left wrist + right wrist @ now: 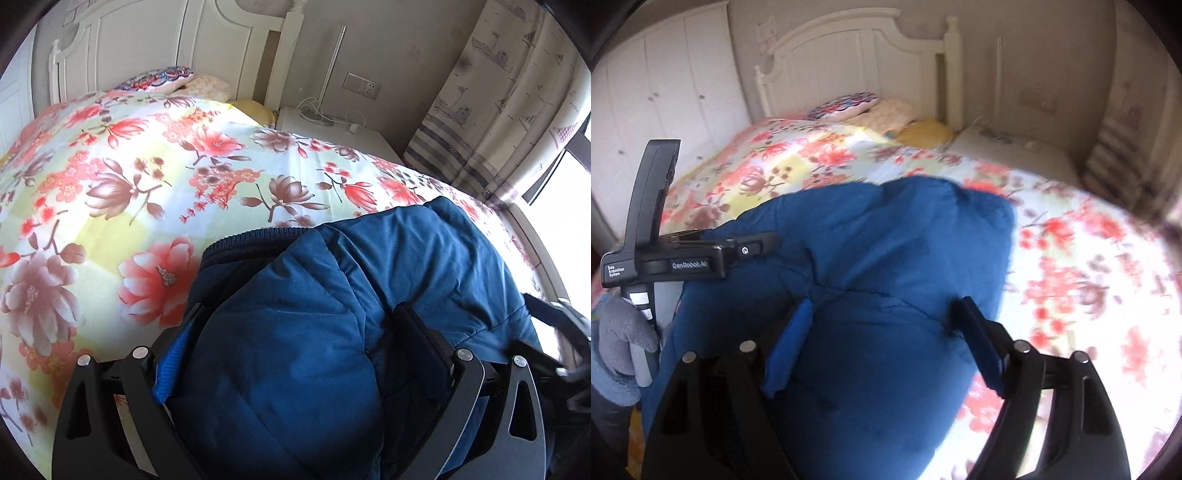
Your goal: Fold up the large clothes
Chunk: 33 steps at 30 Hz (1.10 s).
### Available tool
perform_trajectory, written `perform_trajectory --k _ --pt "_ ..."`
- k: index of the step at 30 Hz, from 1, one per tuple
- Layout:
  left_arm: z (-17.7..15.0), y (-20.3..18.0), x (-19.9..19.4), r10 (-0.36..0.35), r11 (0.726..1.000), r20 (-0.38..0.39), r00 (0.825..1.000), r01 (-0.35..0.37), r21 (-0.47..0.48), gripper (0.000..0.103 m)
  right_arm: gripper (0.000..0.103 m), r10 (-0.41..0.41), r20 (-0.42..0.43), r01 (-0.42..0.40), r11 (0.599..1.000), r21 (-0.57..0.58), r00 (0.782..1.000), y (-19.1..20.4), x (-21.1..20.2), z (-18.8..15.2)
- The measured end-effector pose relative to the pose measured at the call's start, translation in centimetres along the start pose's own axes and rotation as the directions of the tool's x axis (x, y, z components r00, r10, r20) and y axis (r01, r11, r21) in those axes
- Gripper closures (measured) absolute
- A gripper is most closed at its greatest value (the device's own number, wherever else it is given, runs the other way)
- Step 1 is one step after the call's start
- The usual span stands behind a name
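Left wrist view: a padded, quilted dark-blue jacket (332, 295) — matte woven shell, soft puffed panels divided by stitched seams — bulges between the two black fingers of the left gripper (295, 332). The jaws stand wide apart with the thick fabric filling the gap and pressing against both inner faces; a bright-blue textured pad (173, 362) shows on the left finger. Just ahead of the fingertips a ribbed knit hem (251, 240) forms a dark, curved band along the jacket's far edge. Beyond it lies the floral bedspread (147, 166), smooth printed cotton with red and brown blossoms on pale yellow and white patches. Farther ahead stand a white panelled headboard (166, 48) and, to the right, a white nightstand (332, 129) and a striped printed curtain (498, 110).

Right wrist view (blurred by motion): the right gripper (882, 325) likewise straddles a rounded mound of the jacket (886, 258), jaws wide, cloth bunched between the blue finger pads (792, 347) — whether it is pinched firmly is hard to judge. To the left of the tongs the other handheld gripper body (683, 254) appears, boxy black plastic with white lettering, held by a grey-gloved hand (622, 332). The jacket rests on the bedspread (1071, 277) at the near edge of the bed.
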<state>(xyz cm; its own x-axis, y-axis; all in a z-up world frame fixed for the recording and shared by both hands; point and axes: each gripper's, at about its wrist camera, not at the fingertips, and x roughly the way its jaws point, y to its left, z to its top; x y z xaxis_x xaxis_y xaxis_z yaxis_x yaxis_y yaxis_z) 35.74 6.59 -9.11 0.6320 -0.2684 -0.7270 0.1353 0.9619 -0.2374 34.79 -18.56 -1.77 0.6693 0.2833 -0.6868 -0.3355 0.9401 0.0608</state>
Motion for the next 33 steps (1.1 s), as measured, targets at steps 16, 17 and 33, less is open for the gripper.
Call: perform_trajectory --k 16,17,33 --pt "-0.1 -0.5 -0.4 0.028 0.999 0.024 0.999 -0.029 0.023 0.004 0.006 0.049 0.123 -0.046 0.999 -0.028 0.991 3.1 -3.0 -7.1" --pt "-0.1 -0.5 -0.4 0.031 0.999 0.024 0.999 -0.032 0.024 0.004 0.006 0.049 0.127 -0.047 0.999 -0.026 0.991 3.2 -2.9 -7.4" --pt "-3.3 8.5 -8.5 -0.285 0.938 0.008 0.959 0.281 -0.203 0.005 0.002 0.295 0.056 -0.298 0.909 0.291 0.954 -6.4 -4.1 -6.1"
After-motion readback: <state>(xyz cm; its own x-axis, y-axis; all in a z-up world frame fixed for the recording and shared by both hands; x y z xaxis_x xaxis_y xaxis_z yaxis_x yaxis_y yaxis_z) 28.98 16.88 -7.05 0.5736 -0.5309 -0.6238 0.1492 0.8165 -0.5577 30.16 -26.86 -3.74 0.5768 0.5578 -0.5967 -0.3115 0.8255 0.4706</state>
